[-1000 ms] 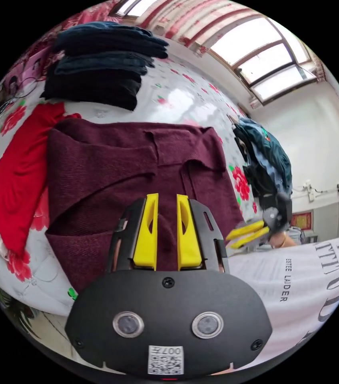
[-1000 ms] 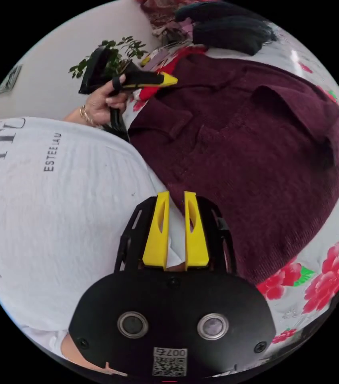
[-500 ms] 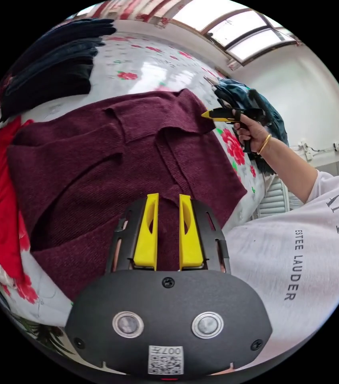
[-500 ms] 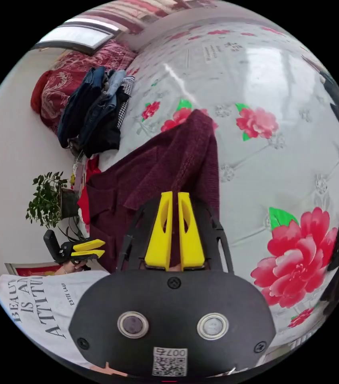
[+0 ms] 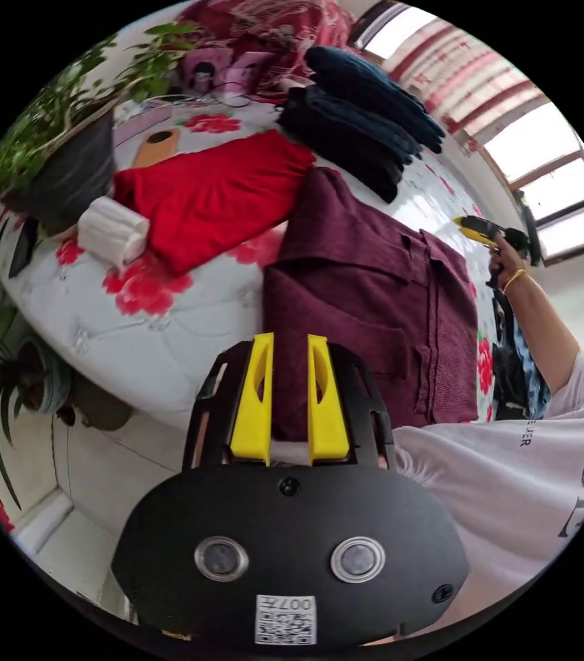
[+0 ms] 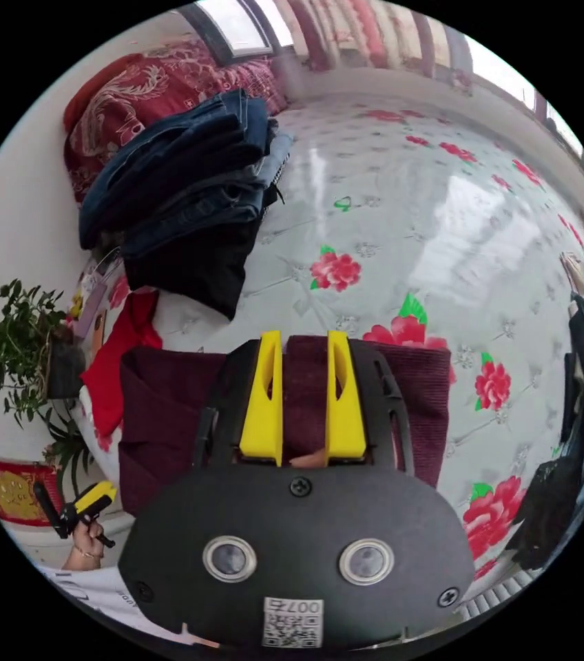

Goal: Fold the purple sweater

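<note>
Now the purple sweater (image 5: pixel 374 303) is being shown lying folded on the flower-printed bed cover (image 6: pixel 443 206), between a red garment (image 5: pixel 209 193) and a stack of dark folded clothes (image 6: pixel 182 193). Nothing is being gripped by the left gripper (image 5: pixel 290 396) or the right gripper (image 6: pixel 304 399); both pairs of yellow jaws are being held narrowly apart above the sweater.

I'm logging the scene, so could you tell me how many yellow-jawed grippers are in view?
2. The left gripper hangs over the purple sweater's near edge; the right gripper is above its far edge. Each also appears small in the other's view.
</note>
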